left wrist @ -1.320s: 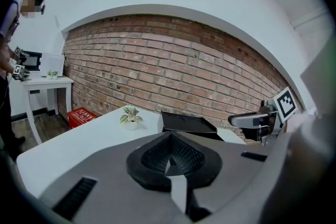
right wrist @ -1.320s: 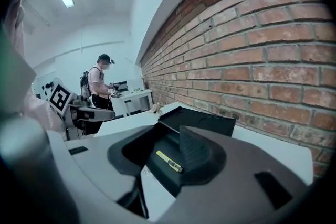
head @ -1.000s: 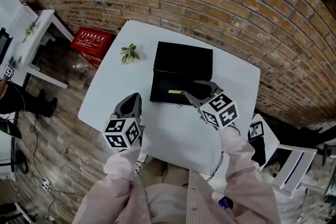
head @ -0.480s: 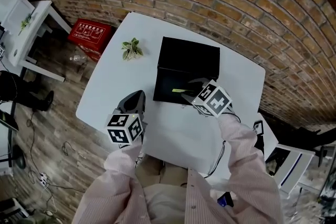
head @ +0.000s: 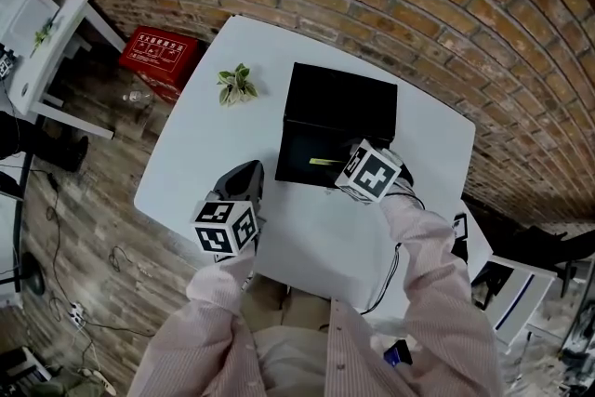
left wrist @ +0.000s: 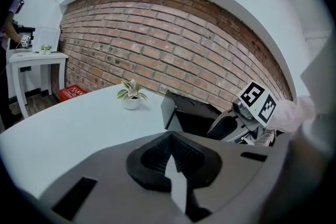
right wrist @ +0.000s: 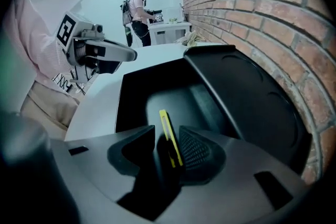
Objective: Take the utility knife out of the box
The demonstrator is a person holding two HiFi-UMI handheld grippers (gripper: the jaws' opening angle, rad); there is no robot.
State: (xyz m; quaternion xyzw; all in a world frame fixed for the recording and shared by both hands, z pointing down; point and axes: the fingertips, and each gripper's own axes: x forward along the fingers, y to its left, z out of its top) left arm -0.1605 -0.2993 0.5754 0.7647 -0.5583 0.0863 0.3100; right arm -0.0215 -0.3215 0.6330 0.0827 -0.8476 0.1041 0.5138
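Note:
An open black box [head: 299,144] sits mid-table with its lid [head: 342,99] tipped back toward the brick wall. A thin yellow utility knife [head: 325,162] lies inside on the dark lining. My right gripper [head: 347,161] reaches into the box; in the right gripper view the utility knife [right wrist: 169,136] stands between the fingers, close to the right pad [right wrist: 195,152], with a gap on the left. The jaws are open. My left gripper [head: 244,172] hovers over the white table [head: 200,153] left of the box, shut and holding nothing.
A small potted plant [head: 235,85] stands on the table behind and left of the box. A red crate [head: 158,59] and a white desk [head: 56,60] are on the floor at left. A person [right wrist: 139,13] stands far off by another table.
My right gripper has moved forward and down into the box, so the knife now lies between its fingers. The left gripper has barely shifted.

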